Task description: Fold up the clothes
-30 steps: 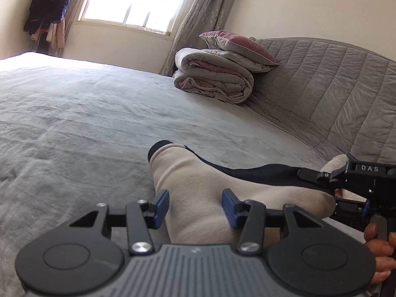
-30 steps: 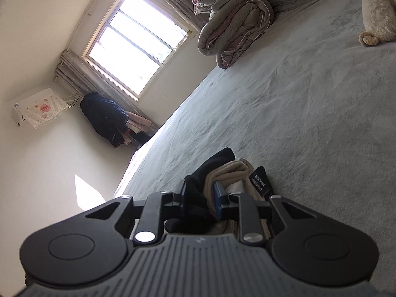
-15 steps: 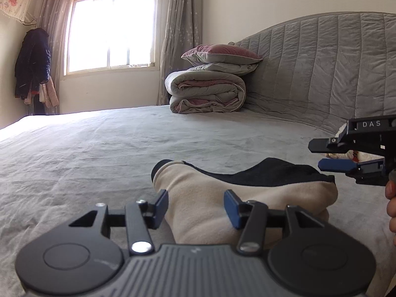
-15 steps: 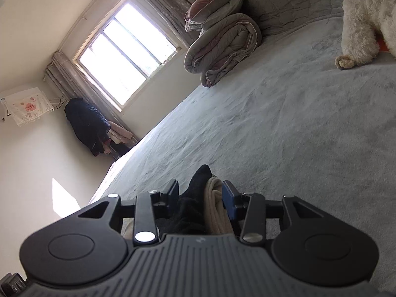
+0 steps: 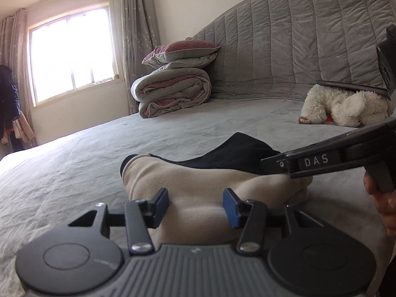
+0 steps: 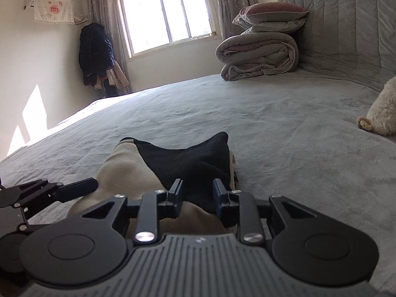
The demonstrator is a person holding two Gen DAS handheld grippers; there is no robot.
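Lying bunched on bed (image 5: 74,173): beige-black garment (image 5: 198,180); left jaws gripping beige, right jaws closing on black.

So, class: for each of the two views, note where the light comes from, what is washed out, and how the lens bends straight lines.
Left wrist view: the window is blown out white, and the headboard bows in a curve. Right wrist view: daylight from the window throws a bright patch on the wall; corners go dark.
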